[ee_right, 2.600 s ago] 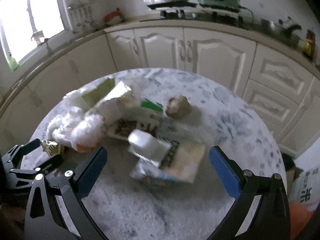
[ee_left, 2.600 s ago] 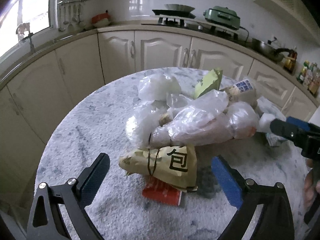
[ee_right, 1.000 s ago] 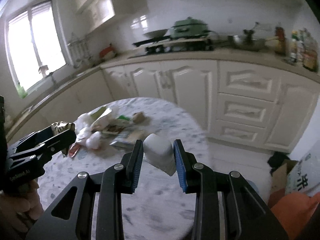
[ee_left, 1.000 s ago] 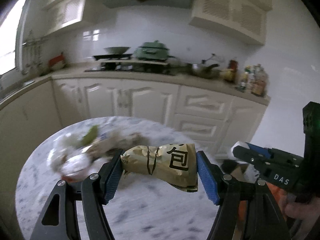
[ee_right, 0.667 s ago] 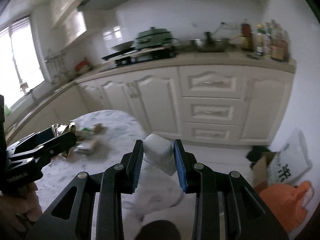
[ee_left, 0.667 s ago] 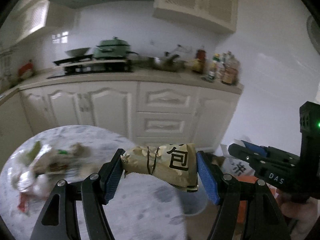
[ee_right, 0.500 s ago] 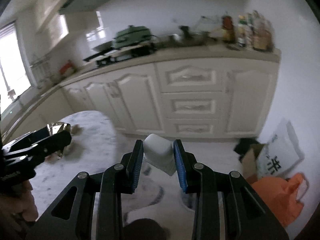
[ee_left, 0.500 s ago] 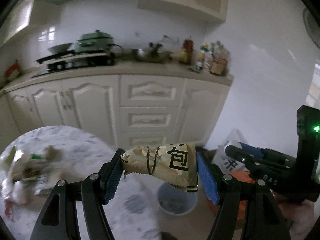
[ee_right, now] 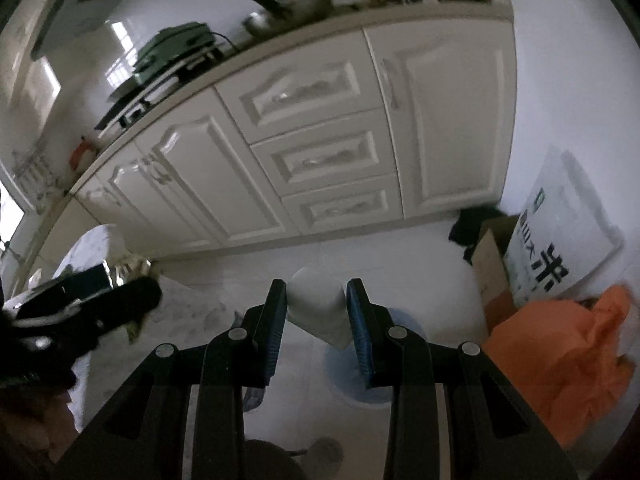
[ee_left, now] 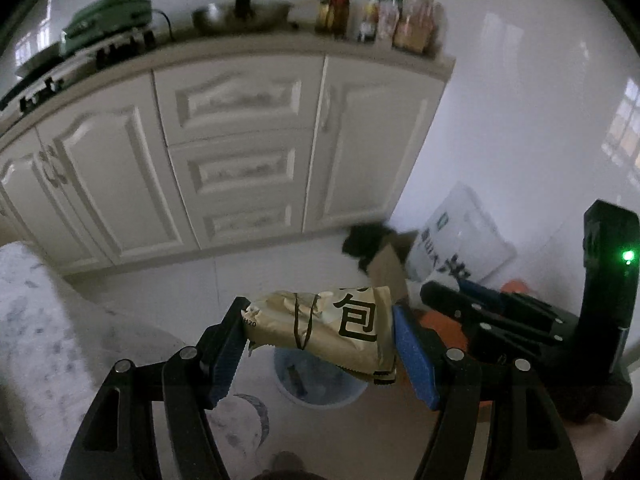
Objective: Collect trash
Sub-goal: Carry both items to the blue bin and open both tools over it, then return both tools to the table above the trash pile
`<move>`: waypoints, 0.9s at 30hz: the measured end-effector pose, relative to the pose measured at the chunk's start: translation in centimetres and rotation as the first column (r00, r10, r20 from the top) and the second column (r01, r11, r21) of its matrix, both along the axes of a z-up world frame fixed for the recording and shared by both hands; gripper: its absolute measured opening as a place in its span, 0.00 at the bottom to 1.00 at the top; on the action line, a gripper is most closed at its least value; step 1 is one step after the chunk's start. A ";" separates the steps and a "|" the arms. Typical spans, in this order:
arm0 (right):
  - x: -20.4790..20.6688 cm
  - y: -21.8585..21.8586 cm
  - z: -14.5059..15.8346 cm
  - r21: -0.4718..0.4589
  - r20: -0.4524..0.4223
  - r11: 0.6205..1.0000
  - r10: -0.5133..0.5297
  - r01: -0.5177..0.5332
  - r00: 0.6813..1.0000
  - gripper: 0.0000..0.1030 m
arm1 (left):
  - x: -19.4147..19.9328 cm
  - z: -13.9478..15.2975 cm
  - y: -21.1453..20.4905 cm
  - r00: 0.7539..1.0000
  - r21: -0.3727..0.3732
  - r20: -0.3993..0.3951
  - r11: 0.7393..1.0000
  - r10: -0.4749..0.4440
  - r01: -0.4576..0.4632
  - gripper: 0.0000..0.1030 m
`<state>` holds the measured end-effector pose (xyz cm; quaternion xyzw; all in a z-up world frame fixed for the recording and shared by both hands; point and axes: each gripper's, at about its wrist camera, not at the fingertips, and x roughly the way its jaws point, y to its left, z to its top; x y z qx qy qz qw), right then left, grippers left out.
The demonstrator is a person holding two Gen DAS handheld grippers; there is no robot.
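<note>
My left gripper (ee_left: 318,332) is shut on a tan crumpled snack bag (ee_left: 320,330) with a black character, held in the air above a pale blue trash bin (ee_left: 320,384) on the floor. My right gripper (ee_right: 317,312) is shut on a white cup (ee_right: 320,308), held above the same bin (ee_right: 360,376). The right gripper also shows at the right of the left wrist view (ee_left: 500,320), and the left gripper at the left of the right wrist view (ee_right: 88,312).
The marble table edge (ee_left: 36,340) lies at the left. White cabinets (ee_left: 240,160) stand behind. A cardboard box (ee_right: 492,272), a white rice sack (ee_right: 560,240) and an orange plastic bag (ee_right: 560,360) sit on the floor at the right.
Both grippers closed on their items at the table, lifted them, and swung right and down away from the table to above the floor bin.
</note>
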<state>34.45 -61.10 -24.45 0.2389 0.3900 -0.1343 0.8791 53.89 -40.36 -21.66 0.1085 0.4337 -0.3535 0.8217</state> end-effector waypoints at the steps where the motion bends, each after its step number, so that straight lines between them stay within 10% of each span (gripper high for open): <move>1: 0.1 -0.4 -0.5 0.012 -0.003 1.000 -0.004 0.004 1.000 0.31 | 0.7 -0.4 -1.2 1.000 0.008 -0.011 1.000 -0.001 0.001 0.65; 5: 0.5 -2.3 -2.5 0.070 -0.004 0.997 -0.039 0.039 0.999 0.34 | 3.6 -1.7 -5.8 1.000 0.082 -0.025 0.997 -0.011 0.013 0.70; 17: -2.0 -2.5 -2.2 0.080 -0.003 0.989 -0.125 0.125 0.992 1.00 | 0.2 -0.8 -5.1 0.996 0.097 0.079 0.994 0.031 -0.039 0.98; 27: -3.8 3.0 3.0 0.029 0.050 0.995 -0.100 0.098 0.994 1.00 | -7.2 5.1 6.0 0.981 -0.033 0.168 0.995 0.093 -0.089 0.99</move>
